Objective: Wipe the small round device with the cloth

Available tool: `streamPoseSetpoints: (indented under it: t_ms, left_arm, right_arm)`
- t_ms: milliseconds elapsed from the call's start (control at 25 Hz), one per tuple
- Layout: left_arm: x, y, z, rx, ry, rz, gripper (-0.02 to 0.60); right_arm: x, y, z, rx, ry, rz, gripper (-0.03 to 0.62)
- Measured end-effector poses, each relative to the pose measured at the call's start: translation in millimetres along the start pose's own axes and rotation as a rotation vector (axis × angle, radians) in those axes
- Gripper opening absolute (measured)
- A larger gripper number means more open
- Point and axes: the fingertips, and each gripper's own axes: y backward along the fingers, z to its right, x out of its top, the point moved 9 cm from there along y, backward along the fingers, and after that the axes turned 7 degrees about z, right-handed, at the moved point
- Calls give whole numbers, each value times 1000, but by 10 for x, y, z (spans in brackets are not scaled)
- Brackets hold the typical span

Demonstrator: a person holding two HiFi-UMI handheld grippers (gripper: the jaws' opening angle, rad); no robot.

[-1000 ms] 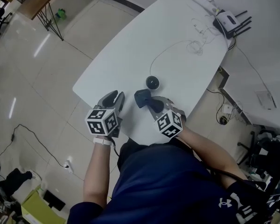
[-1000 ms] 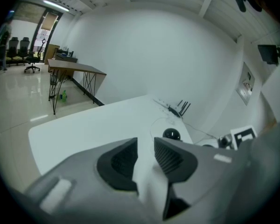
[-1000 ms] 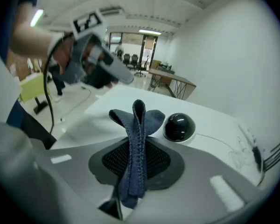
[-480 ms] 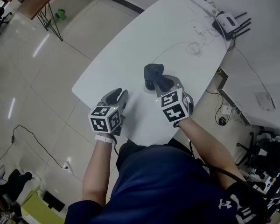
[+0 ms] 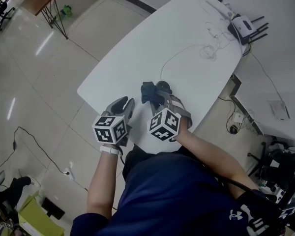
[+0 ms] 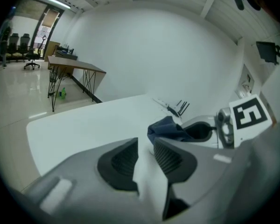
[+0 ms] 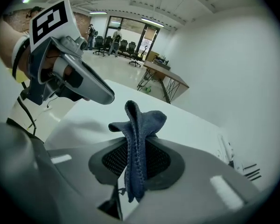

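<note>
Head view: white table [image 5: 137,48], person in a dark shirt [image 5: 172,195] at its near edge. Left gripper [image 5: 124,103] hovers over the near table edge and grips nothing. Right gripper [image 5: 155,98] is just to its right, tilted down, with a dark blue cloth [image 5: 147,91] bunched at its tips. The small round device [image 5: 162,85] sits on the table right at the far side of the right gripper's tips, touching or just under the cloth and partly hidden by it. Whether the cloth presses on it, cannot tell. A thin cable [image 5: 179,53] runs from the device toward the far end of the table. A router [image 5: 242,24] and a power strip [image 5: 217,4] are well beyond both grippers.

Left gripper view: jaws stand a narrow gap apart, released, with only bare table showing between the pads. The cloth and the right gripper's grey body are just ahead and to the right, its marker cube [image 6: 249,115] further right. A wooden desk [image 6: 77,69] stands on the floor far off to the left.

Right gripper view: jaws clenched on the cloth. A fold is pinched between the ribbed pads, the top sticks up past the tips, and the tail hangs below. The left gripper shows up and to the left, apart from the cloth. Office chairs [image 7: 102,45] are far back.
</note>
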Motion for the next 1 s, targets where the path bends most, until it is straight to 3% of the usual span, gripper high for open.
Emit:
streamPoseSetpoints:
  t_ms: [120,360,560,680,840,920,1000]
  left_arm:
    - [-26,17,-14,7,10,2,104]
    - [-35,56,10,4,9,-1,104]
    - [-34,72,32,4,11,-8,104]
    - [-46,57,46,4,10,-14,104]
    - [-10,43,51,-3,5,-14,104]
    - [22,25,45,-5,6,-12,104]
    - [46,-20,66,-11,6,-14,103]
  right_arm:
    - [-59,-80,-82,15,23,-14,81]
    - [-260,-303,-348,33,171,-34,81]
    - [-466,-390,-491,141,110,-54,81]
    - [-546,-344,-411,278,-110,10,81]
    - [-504,20,-12,514,-619,263,81]
    - [-378,262,337,529,-773,409,81]
    - [-375,369,694,482,-889,509,81]
